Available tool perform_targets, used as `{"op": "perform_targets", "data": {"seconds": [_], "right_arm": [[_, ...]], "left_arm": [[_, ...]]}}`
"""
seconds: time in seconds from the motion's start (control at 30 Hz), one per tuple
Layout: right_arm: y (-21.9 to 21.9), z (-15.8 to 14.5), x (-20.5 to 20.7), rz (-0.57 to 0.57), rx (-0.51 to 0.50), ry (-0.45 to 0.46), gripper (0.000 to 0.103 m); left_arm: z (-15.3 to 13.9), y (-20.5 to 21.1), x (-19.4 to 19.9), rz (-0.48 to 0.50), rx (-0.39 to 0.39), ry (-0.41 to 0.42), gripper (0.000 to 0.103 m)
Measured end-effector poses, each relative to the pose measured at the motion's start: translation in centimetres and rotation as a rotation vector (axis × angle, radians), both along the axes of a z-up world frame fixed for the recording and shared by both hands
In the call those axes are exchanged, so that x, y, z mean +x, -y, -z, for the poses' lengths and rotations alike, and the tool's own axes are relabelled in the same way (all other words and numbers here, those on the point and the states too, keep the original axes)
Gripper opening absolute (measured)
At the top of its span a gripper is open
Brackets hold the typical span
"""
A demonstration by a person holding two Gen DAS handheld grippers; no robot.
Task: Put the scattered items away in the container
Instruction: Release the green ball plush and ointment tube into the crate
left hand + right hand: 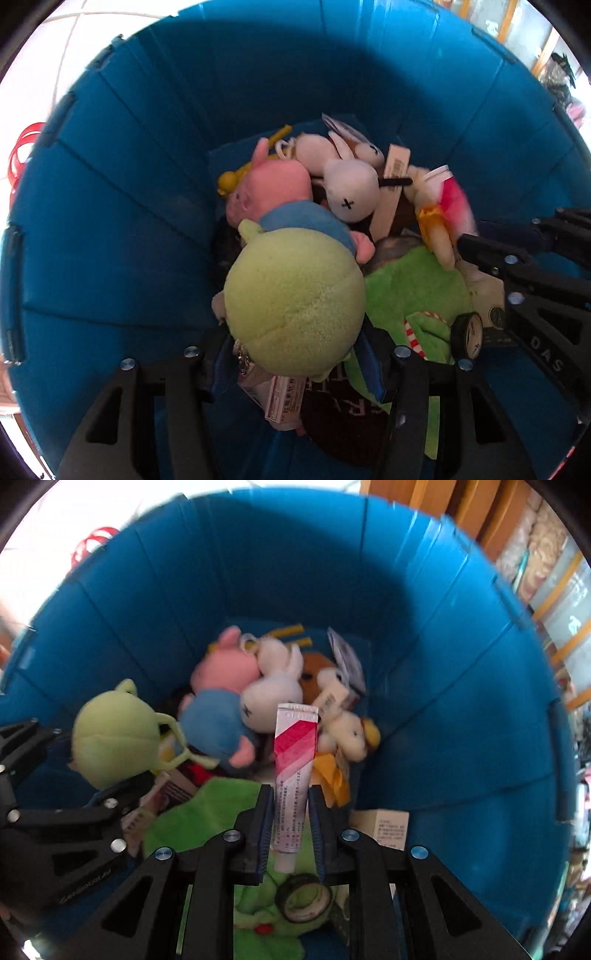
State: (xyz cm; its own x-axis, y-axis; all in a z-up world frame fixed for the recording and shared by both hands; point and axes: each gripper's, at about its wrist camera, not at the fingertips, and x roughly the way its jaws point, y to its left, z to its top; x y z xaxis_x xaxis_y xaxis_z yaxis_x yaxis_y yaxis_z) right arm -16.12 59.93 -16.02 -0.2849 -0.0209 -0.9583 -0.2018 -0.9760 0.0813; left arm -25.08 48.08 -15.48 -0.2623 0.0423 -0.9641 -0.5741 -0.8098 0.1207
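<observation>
My right gripper held a pink-and-white tube inside the blue bin. The jaws were closed narrow on the lower half of the tube. Its long axis ran straight away from me, the flat crimped end pointing to the far wall of the bin and the cap end toward my wrist. Under the tube lay a roll of tape on a green cloth.

My left gripper stood wide around a pale green plush, which lay against a pink pig plush. The plush hid the fingertips, so I could not tell whether they pressed it. The bottom of the bin was mostly covered by toys.
</observation>
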Motion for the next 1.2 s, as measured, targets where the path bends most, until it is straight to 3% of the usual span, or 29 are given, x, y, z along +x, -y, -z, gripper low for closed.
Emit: {"op": "perform_targets", "data": {"seconds": [0.27,0.43,0.6,0.67,0.77,0.9,1.1,1.2], "right_arm": [[-0.9,2.2,-0.5,-0.009,-0.013,0.070,0.019],[-0.9,2.2,-0.4,-0.008,-0.008,0.079,0.021],[-1.1,1.1,0.0,0.004,0.014,0.058,0.039],[-1.5,0.5,0.3,0.027,0.027,0.046,0.067],[-1.8,-1.1,1.2,0.039,0.053,0.004,0.092],[-1.8,-3.5,2.7,0.025,0.045,-0.069,0.103],[-0.2,-7.2,6.2,0.017,0.045,-0.186,0.103],[1.6,-9.3,9.0,0.012,0.044,-0.266,0.103]], "left_arm": [[1.2,-0.9,-0.7,0.001,-0.033,0.051,0.059],[0.9,-1.0,-0.6,0.001,-0.036,0.025,0.076],[-0.5,-0.8,-0.3,-0.005,-0.022,-0.011,0.077],[-1.6,-0.7,0.0,-0.008,-0.020,-0.041,0.077],[-3.7,0.0,1.1,-0.019,-0.016,-0.110,0.077],[-6.6,1.8,2.6,-0.059,0.039,-0.189,0.078],[-11.4,5.5,6.8,-0.103,0.146,-0.321,0.078],[-13.8,7.8,10.0,-0.115,0.164,-0.429,0.078]]}}
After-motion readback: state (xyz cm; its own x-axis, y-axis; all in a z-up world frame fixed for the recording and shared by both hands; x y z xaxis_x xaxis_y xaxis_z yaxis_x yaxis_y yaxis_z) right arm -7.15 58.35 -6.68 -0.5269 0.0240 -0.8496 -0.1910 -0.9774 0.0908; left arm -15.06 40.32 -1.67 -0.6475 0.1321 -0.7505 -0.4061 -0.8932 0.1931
